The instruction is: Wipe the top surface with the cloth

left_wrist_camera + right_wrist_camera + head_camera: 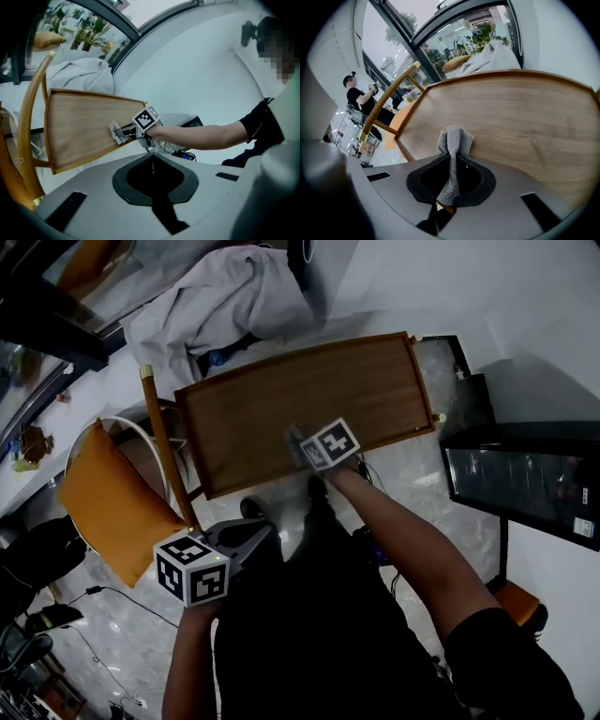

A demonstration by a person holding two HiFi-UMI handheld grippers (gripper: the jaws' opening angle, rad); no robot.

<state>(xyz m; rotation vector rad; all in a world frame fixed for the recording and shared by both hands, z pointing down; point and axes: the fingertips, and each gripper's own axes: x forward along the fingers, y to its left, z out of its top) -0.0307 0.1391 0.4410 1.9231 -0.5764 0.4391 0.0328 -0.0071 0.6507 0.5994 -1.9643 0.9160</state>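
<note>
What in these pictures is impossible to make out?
Head view: the cloth is mostly hidden under the right tongs.
Right gripper view: the tabletop's near edge is hidden behind the tongs' grey body.
Head view: the grey fabric heap covers whatever lies beneath.
Left gripper view: the cloth's weave is too small.

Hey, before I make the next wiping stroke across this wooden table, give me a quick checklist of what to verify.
1. Cloth held by the right gripper: ok, jaws closed on it.
2. Cloth touching the table top: ok, pressed on the wood near the front edge.
3. Stroke path free: ok, the wood is bare.
4. Left gripper out of the way: ok, shut, empty, held off the table by the chair.
5. Dirt left on the top: cannot tell.
</note>
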